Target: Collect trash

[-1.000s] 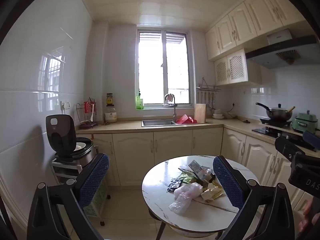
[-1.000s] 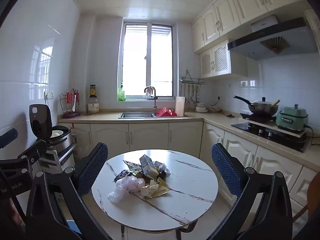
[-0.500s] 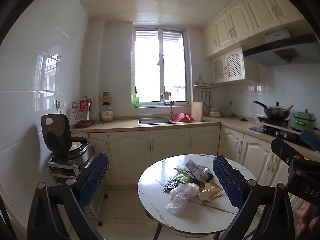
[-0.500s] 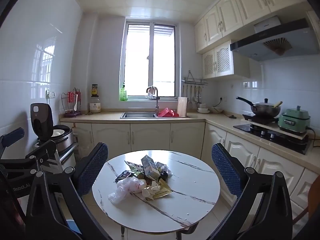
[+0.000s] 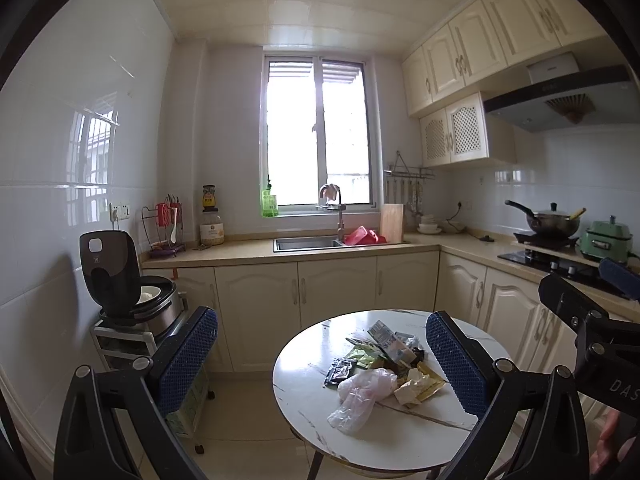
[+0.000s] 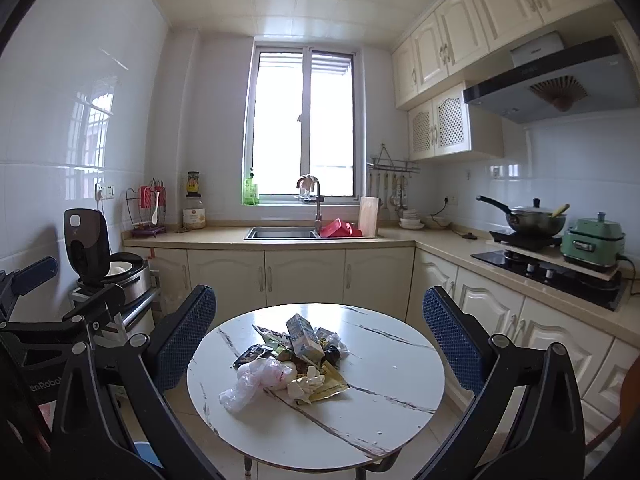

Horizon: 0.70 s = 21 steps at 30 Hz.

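Both the left claw (image 5: 320,364) and right claw (image 6: 318,344) hang released and empty, aimed at the trash heap (image 6: 288,354) piled at the round counter's (image 6: 400,400) centre, its plastic bag (image 6: 256,380) trailing toward seven o'clock, likely for bagging.

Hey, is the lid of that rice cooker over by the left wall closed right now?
No, the rice cooker has its lid standing upright, open, with the inner pot showing.

Lit by daylight through the overexposed white-framed double window (image 5: 318,136), glaring on the glossy white wall tiles (image 6: 76,128) left of it, fisheye-bent and dark-vignetted at edges.
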{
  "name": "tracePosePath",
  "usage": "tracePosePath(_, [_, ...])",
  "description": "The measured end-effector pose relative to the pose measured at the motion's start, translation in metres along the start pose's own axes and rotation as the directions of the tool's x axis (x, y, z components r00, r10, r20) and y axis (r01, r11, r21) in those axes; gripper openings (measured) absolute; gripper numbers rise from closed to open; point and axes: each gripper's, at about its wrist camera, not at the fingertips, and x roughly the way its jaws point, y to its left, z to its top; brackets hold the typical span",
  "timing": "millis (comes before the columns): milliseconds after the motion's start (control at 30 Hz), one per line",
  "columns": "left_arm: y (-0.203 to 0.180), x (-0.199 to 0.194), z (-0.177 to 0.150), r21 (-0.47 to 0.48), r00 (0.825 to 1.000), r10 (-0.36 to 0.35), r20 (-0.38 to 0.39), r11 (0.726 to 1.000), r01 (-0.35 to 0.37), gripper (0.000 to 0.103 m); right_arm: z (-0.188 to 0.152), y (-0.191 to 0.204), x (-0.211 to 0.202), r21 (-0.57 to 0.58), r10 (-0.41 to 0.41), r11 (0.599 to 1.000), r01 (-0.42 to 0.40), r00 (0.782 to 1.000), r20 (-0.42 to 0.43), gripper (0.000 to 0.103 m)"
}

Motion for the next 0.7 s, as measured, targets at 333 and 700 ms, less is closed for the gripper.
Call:
tracePosePath(333, [0.0021, 0.0022, 0.0006, -0.002, 1.000, 0.007, -0.005, 1.000, -0.007, 0.102, -0.0013, 0.0007, -0.0019, 0.003, 0.017, 1.000, -0.017, 1.000, 0.003, 0.103])
tracePosePath(700, [0.0007, 0.0014, 0.0019, -0.004, 1.000, 0.011, -0.005, 1.000, -0.011, 0.102, -0.0015, 0.0001, -0.0042, 0.014, 0.020, 1.000, -0.020, 1.000, 0.011, 0.103])
